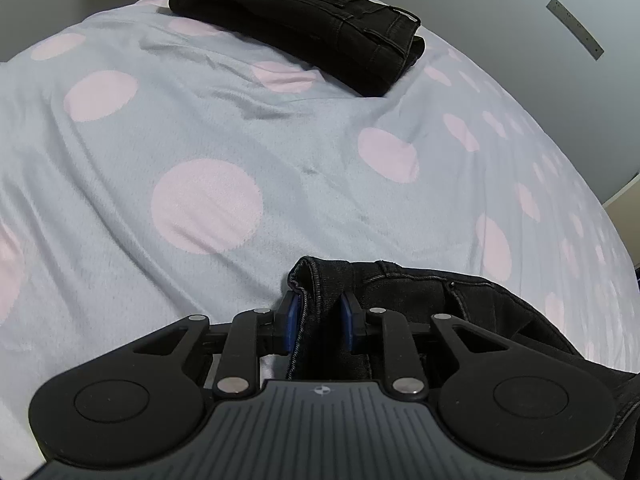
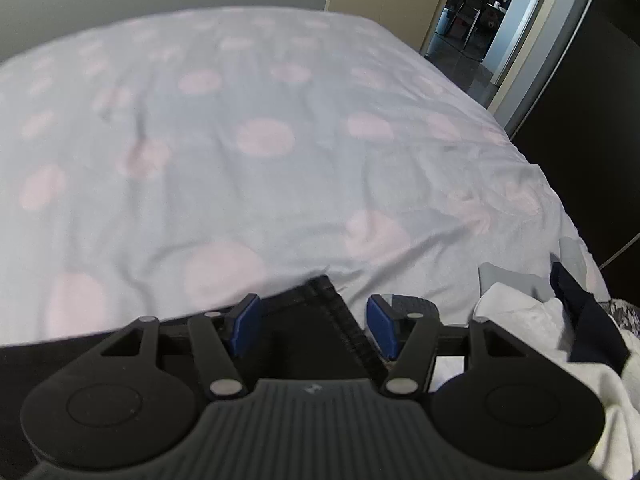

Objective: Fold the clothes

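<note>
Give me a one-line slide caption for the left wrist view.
Left tongs close around the hem of dark jeans on a dotted bedspread; folded black jeans behind.

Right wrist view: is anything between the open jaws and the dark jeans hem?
Nothing visible. The right gripper has its jaws open astride the jeans hem on the spotted bedspread; the white clothing lies off to the side.

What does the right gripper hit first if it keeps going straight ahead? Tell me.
The right gripper would likely meet the black jeans hem lying between its open jaws, then the polka-dot bedspread beyond; depth is uncertain.
</note>
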